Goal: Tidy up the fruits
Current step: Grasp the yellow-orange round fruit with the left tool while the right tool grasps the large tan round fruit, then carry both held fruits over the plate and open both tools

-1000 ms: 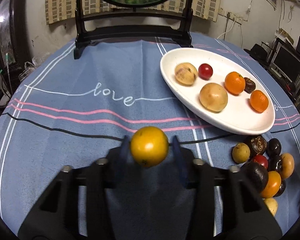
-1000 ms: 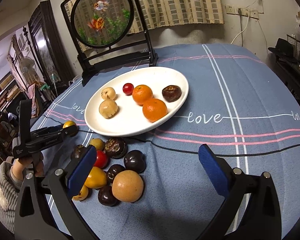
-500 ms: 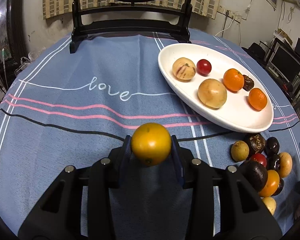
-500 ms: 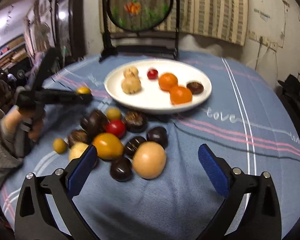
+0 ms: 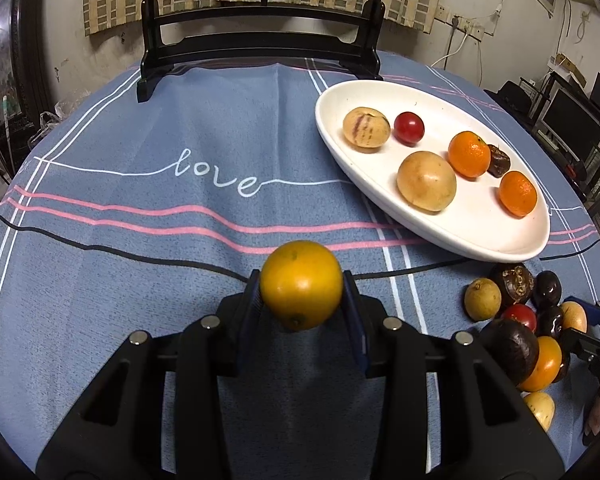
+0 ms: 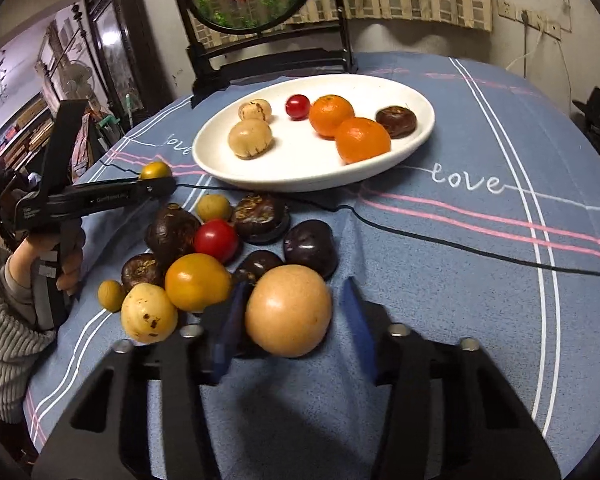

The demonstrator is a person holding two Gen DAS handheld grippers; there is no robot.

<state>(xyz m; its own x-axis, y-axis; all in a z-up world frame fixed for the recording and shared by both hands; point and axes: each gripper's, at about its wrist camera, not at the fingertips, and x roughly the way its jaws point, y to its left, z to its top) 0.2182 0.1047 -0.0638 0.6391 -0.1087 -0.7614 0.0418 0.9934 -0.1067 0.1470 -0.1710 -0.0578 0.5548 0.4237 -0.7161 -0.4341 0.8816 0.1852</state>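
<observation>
My left gripper (image 5: 302,292) is shut on a yellow-orange fruit (image 5: 301,283), held above the blue cloth left of the white oval plate (image 5: 480,240). The plate holds several fruits, among them two oranges (image 5: 469,153). In the right wrist view the left gripper (image 6: 156,184) shows with the fruit (image 6: 155,169) beside the plate (image 6: 260,176). My right gripper (image 6: 294,312) is open, its jaws either side of a large tan round fruit (image 6: 288,310) at the near edge of a pile of loose fruits (image 6: 216,240); the left pad is close to it, and a gap shows on the right.
A round painted screen on a black stand (image 6: 260,52) stands behind the plate. The pile of dark, red and yellow fruits lies at the lower right in the left wrist view (image 5: 516,320). Shelves and furniture ring the table.
My right gripper has moved down and forward to the pile and narrowed around the tan fruit. My left gripper has carried the yellow-orange fruit closer to the plate.
</observation>
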